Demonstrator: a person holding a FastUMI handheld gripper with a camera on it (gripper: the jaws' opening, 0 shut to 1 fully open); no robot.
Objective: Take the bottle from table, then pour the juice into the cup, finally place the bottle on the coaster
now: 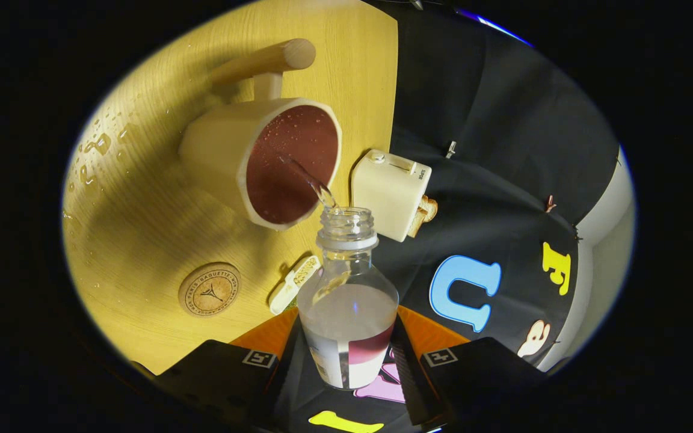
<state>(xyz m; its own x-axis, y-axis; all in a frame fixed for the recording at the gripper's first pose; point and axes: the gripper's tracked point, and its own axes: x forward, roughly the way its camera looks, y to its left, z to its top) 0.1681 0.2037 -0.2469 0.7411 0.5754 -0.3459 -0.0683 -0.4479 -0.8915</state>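
1. The worktop (142,198) is pale wood. Its straight edge runs past the cup and the toaster, and the black cloth wall hangs beyond it. Water drops lie scattered on the wood on the side of the cup away from that edge.
2. The cup (250,159) is cream outside and dark red inside, with a wooden bar handle (265,60) on a short stem. It stands on the worktop near the edge, beyond the bottle's mouth. Droplets cling to its inner wall.
3. The bottle (346,300) is clear plastic, uncapped, with a label round its lower part. It is tipped toward the cup, with clear liquid pooled in its body. A thin stream (310,180) runs from its mouth into the cup.
4. The hand-held gripper (346,361) is closed on the bottle: both fingers press on the bottle's lower body, one on each side, and hold it above the worktop edge.
5. A small cream toaster (390,192) with a slice of bread sticking out sits at the worktop edge, just beside the cup.
6. The round cork coaster (209,290) lies flat on the worktop, nearer the fingers than the cup, with nothing on it.
7. A small pale flat object (293,282) lies between the coaster and the bottle; I cannot tell what it is.
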